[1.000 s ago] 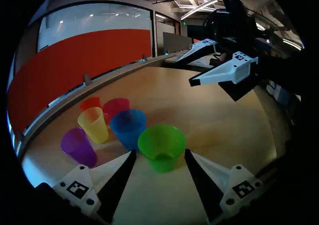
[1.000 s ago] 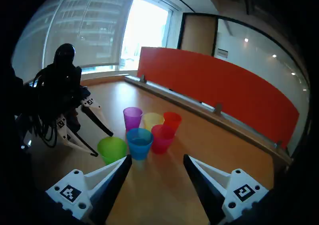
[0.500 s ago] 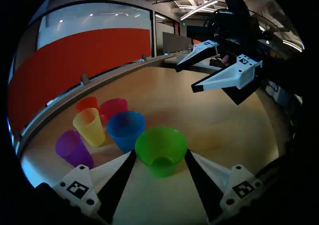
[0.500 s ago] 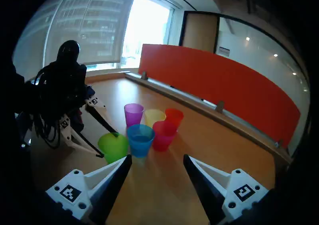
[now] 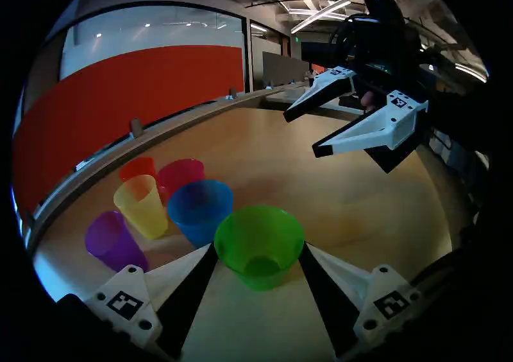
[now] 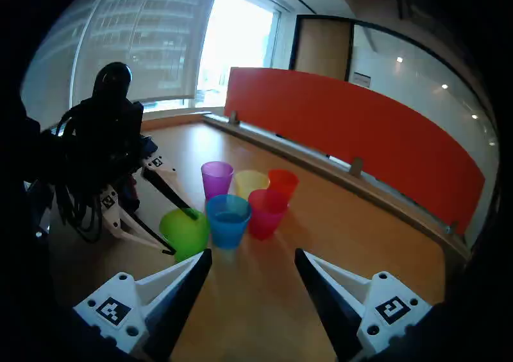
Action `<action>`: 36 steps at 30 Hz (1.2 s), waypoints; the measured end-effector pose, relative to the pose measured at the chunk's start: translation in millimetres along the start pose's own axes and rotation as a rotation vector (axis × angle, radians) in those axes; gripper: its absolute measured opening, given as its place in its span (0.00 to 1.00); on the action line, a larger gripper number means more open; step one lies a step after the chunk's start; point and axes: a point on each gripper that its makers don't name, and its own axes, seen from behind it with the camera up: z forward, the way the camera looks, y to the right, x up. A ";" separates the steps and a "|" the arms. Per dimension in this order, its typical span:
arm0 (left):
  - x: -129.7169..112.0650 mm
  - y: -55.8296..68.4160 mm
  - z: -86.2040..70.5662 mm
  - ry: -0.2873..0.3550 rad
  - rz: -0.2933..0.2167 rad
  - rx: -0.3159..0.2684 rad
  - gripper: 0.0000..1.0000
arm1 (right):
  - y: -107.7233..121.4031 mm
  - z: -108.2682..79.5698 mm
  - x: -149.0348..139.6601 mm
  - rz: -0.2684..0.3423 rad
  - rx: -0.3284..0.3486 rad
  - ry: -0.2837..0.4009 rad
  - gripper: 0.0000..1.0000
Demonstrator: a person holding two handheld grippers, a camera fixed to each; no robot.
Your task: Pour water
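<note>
Left gripper view: the green cup [image 5: 258,246] sits low in the centre of the frame, between the left gripper [image 5: 258,245]'s two fingers.
Change: a second ago the cup stood just ahead of the fingertips. Now its rim spans the gap from one finger to the other and it looms larger.
Left grip: the fingers are wide apart and meet the cup's wall on both sides. I cannot tell whether they press on it.
Meaning: this reads as the reach ending, with the grasp next and pouring not begun.
Right gripper view: the left gripper [image 6: 183,233] straddles the green cup [image 6: 185,232] at lower left, and the cup's mouth looks more tilted than before.
Right gripper [image 6: 252,253]: spread wide, holding nothing, and barely shifted. In the left gripper view it hangs at upper right [image 5: 300,134], well above the table [image 5: 359,201].
Neighbours: the blue cup [image 5: 200,211], just behind the green one, seems to hold water. The yellow cup [image 5: 141,205] and purple cup [image 5: 109,240] stand to its left.
</note>
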 end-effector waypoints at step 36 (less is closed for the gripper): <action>21.1 -3.1 -22.6 0.040 0.038 0.036 0.86 | -4.7 9.6 0.4 0.006 0.007 0.003 1.00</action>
